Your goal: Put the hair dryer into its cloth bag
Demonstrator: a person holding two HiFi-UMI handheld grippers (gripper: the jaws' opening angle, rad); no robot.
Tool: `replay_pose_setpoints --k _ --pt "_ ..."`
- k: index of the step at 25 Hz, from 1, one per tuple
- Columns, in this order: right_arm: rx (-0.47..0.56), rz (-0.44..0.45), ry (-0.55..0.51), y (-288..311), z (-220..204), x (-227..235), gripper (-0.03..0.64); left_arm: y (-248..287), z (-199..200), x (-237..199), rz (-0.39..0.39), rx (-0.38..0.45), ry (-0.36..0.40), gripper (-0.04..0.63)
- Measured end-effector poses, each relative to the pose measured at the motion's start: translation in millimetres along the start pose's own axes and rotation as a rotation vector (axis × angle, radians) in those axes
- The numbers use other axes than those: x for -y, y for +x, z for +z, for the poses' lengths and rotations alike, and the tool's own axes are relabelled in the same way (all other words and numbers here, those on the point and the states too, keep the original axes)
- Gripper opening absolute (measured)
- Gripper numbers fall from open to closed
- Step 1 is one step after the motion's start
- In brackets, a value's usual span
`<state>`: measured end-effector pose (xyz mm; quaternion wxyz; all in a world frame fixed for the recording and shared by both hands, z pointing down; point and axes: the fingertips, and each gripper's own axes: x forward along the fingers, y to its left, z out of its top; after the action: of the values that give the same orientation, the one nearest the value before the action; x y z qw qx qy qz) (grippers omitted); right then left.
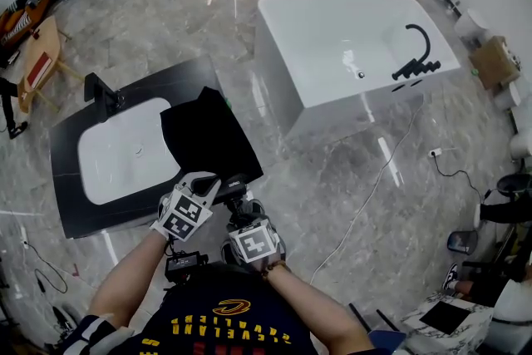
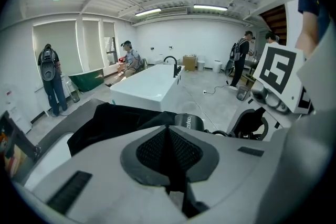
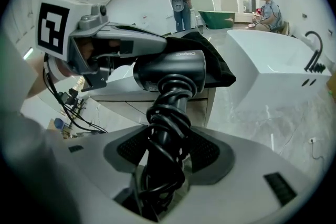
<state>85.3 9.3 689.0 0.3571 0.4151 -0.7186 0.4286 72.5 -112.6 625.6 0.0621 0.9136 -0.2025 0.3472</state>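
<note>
The right gripper (image 3: 168,155) clamps the cord-wrapped handle of the hair dryer (image 3: 173,65), while the left gripper (image 2: 169,157) pinches an edge of the black cloth bag (image 2: 105,123).

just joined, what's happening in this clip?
A person works two handheld tools over a sink counter. The right tool is clamped on the handle of a black hair dryer, cord wound round it. The left tool pinches an edge of the black cloth bag, which lies on the counter. The dryer is at the bag's edge, not yet inside.
</note>
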Motion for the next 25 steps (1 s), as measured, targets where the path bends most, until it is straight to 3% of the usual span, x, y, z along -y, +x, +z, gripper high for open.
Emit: replay_pose_setpoints --k 4,11,19,25 --pt "-0.002 0.006 -0.013 5.6 7.7 7.0 0.238 -0.1 6.9 3.0 -0.008 0.032 0.016 0.017" --pt "0.022 -0.015 0.135 -0.6 23.2 39.1 0.237 -32.8 10.4 7.8 0.007 0.056 0.008 0.017" --pt "-0.001 0.012 -0.07 17.8 71.4 29.7 0.236 -30.8 17.1 17.5 0.01 0.082 0.007 0.017" --pt "-0.006 0.072 -0.116 30.1 109.8 35.7 0.237 -42.0 10.2 20.1 0.034 0.09 -0.036 0.017"
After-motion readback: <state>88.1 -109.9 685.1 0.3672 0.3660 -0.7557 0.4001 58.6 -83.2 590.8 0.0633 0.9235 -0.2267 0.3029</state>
